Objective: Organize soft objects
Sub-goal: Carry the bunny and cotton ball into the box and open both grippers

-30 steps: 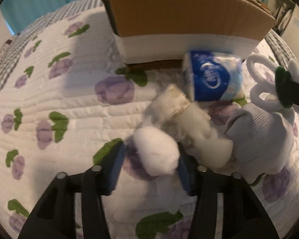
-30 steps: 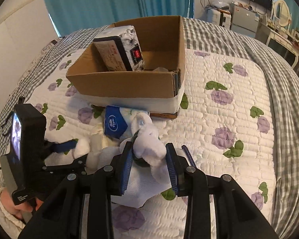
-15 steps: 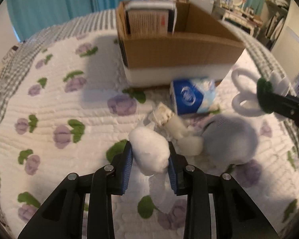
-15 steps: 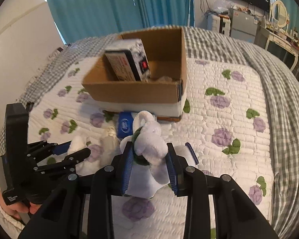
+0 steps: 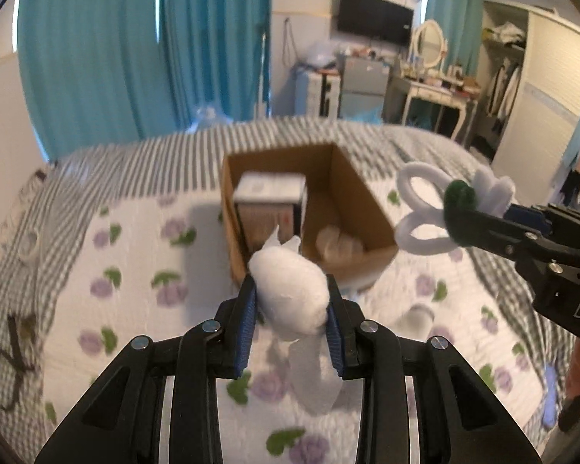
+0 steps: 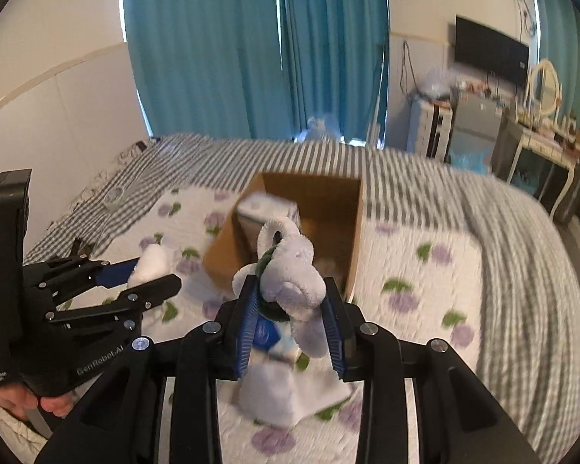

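My left gripper (image 5: 292,301) is shut on a white cotton ball (image 5: 290,294) and holds it in the air short of the open cardboard box (image 5: 352,197); it also shows in the right wrist view (image 6: 150,270). My right gripper (image 6: 290,315) is shut on a pale plush toy (image 6: 294,278) with white loops and a green collar, also lifted; it shows at the right of the left wrist view (image 5: 456,205). The box (image 6: 352,232) holds an upright patterned box (image 5: 270,201) and a pale soft item (image 5: 338,243).
The box sits on a bed with a white quilt with purple flowers (image 5: 143,270) and a grey checked blanket (image 6: 522,255). A blue tissue pack (image 6: 268,334) and a white mesh item (image 6: 278,390) lie on the quilt below my right gripper. Teal curtains and furniture stand behind.
My left gripper has closed on the cotton ball and lifted it off the quilt. Both grippers have risen and tilted up toward the box, each carrying its item.
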Motion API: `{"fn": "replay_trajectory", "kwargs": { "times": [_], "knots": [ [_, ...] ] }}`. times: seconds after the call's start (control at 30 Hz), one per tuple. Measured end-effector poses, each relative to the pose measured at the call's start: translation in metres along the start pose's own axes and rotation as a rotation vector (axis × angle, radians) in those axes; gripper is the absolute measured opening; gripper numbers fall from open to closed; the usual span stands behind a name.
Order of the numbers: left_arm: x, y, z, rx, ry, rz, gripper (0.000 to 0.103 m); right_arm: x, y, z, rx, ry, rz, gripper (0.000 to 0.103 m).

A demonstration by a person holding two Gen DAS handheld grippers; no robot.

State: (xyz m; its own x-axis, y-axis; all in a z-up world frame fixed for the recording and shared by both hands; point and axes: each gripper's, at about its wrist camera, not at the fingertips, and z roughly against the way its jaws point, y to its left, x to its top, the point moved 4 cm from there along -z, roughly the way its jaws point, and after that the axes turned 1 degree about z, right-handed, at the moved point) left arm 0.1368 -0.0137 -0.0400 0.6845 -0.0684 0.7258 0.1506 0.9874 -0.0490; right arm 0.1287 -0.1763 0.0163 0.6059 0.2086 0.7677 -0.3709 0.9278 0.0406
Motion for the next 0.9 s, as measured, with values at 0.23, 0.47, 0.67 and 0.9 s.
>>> {"fn": "replay_trajectory", "kwargs": {
  "times": [0.23, 0.47, 0.67, 0.9],
  "knots": [
    [0.034, 0.008, -0.055, -0.015, 0.067, 0.039, 0.031, 0.039, -0.018, -0.048, -0.016, 0.029, 0.017, 0.032],
    [0.029, 0.01, -0.116, 0.001, 0.149, 0.017, 0.031, 0.03, -0.038, -0.14, 0.003, 0.156, -0.029, 0.032],
    [0.038, 0.018, -0.152, 0.009, 0.158, 0.001, 0.031, 0.032, -0.048, -0.19, 0.018, 0.173, -0.047, 0.032],
    [0.052, 0.023, -0.163, 0.023, 0.135, -0.011, 0.049, 0.052, -0.057, -0.208, -0.011, 0.136, -0.086, 0.044]
  ]
}}
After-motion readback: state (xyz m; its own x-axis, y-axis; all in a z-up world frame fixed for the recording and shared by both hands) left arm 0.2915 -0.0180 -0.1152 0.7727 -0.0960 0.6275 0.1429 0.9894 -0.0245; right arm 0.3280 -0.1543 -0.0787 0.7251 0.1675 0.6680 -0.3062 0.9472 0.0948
